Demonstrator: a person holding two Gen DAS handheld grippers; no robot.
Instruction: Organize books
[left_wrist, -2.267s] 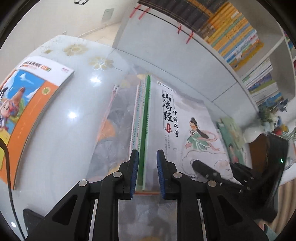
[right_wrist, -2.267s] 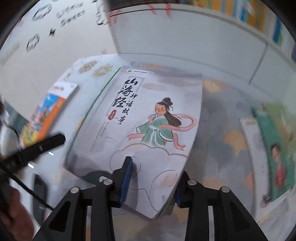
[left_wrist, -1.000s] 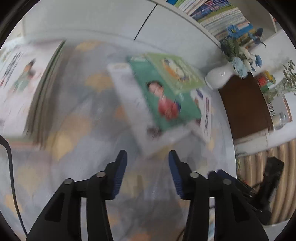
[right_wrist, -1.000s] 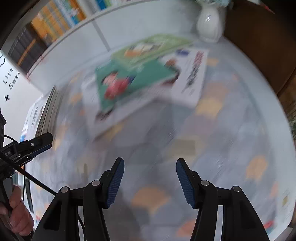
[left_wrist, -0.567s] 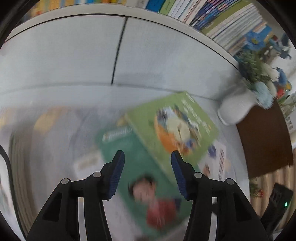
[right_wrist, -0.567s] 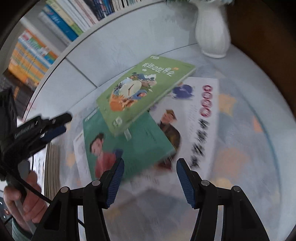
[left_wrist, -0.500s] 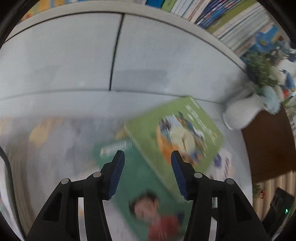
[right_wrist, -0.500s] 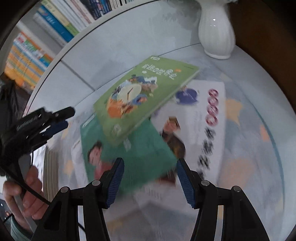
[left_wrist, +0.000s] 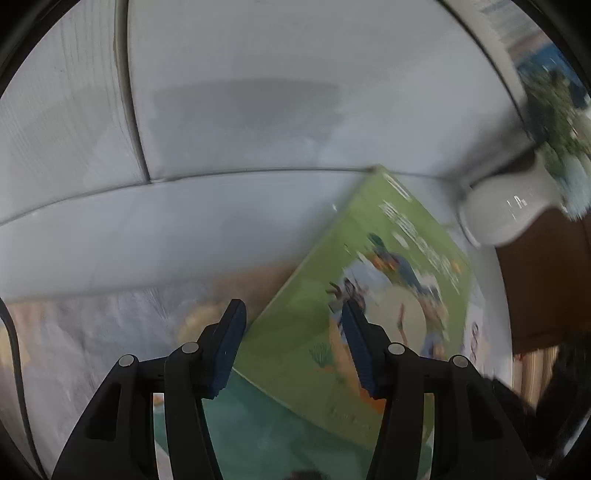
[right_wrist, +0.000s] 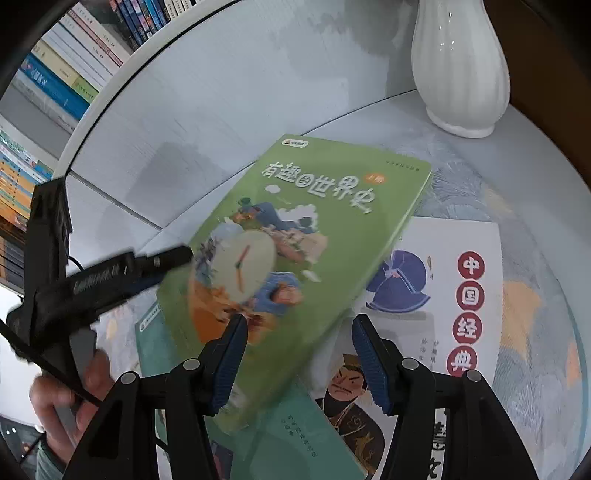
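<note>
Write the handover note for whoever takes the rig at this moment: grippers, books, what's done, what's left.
Left gripper: open, empty, over the near corner of the light green book.
Right gripper: open, empty, over that book's lower edge.
Books: the light green book lies askew on top of a loose pile, over a dark green book and a white book. A white vase stands behind the pile, by the shelf wall.
Done: nothing from this pile is picked up yet.
Left: probably grip the light green book first, as it is on top, then the two beneath it. Mind the vase.
</note>
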